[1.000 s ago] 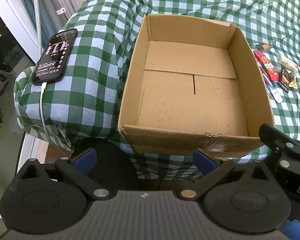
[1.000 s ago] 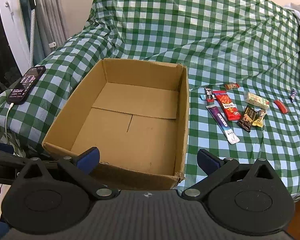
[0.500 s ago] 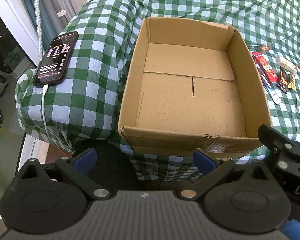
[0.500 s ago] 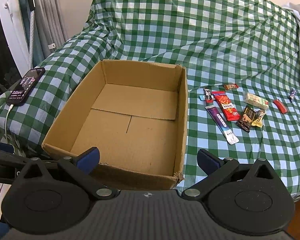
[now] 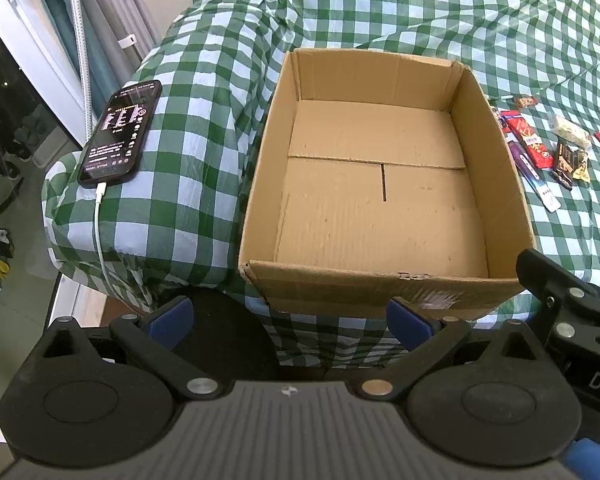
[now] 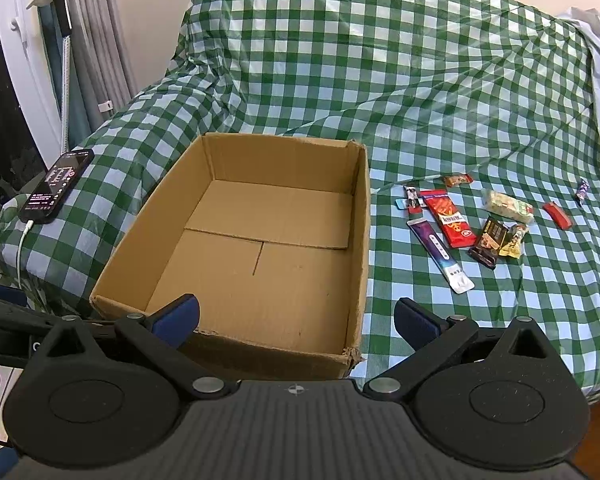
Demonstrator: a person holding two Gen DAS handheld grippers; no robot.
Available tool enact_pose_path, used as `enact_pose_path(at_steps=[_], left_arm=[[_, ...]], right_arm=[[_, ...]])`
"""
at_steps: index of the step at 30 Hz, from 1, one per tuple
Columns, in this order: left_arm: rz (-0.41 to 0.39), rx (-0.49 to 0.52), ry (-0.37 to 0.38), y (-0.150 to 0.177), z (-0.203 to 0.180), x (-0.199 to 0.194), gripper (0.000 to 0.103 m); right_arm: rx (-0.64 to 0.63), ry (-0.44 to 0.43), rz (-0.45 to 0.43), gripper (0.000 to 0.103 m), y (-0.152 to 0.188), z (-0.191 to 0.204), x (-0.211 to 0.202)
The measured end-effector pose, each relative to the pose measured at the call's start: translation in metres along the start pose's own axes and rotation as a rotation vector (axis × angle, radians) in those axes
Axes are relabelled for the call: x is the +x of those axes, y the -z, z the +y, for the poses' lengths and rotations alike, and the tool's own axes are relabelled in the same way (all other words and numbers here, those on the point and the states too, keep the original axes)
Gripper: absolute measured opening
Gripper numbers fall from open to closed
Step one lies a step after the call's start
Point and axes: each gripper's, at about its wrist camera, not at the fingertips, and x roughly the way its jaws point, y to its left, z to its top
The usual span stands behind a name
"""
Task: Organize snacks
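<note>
Both grippers, left [image 5: 288, 316] and right [image 6: 296, 316], spread empty at bed's near edge; empty box [image 6: 236, 304] awaits snacks [image 6: 452, 224] beside it.

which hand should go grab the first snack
Right: the snacks lie right of the cardboard box, nearer the open right hand-held gripper. The left hand-held gripper faces the box's phone side.

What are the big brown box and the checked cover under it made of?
The box looks like plain corrugated cardboard: matte brown, with fine ribbing and frayed corners. The checked cover seems to be thin plastic sheeting rather than cloth, since its creases catch a shine, though that's not certain.
</note>
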Motion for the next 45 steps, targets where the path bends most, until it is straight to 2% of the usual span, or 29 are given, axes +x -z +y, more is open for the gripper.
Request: enact_pose_path(at_steps=[15, 20, 24, 32, 38, 40, 45], left_arm=[[-0.004, 0.05, -0.037, -0.006, -0.017, -0.005, 0.103], [0.007, 0.082, -0.051, -0.012, -0.032, -0.004, 0.103], [0.009, 0.106, -0.041, -0.024, -0.051, -0.003, 0.103], [-0.005, 0.183, 0.031, -0.06, -0.117, 0.0, 0.103], [-0.016, 0.227, 0.107, -0.096, -0.191, 0.012, 0.103], [-0.006, 0.238, 0.132, -0.107, -0.219, 0.021, 0.103], [0.085, 0.249, 0.169, -0.133, -0.284, 0.066, 0.103]], right_arm=[[0.058, -0.031, 0.001, 0.103, 0.001, -0.014, 0.0], [0.115, -0.062, -0.009, 0.103, 0.001, -0.032, 0.003], [0.167, -0.054, -0.024, 0.103, 0.001, -0.056, 0.006], [0.338, 0.059, -0.063, 0.103, 0.009, -0.137, 0.013], [0.46, 0.184, -0.06, 0.103, 0.019, -0.215, 0.02], [0.5, 0.223, -0.059, 0.103, 0.021, -0.243, 0.023], [0.543, 0.31, -0.083, 0.103, 0.019, -0.31, 0.034]])
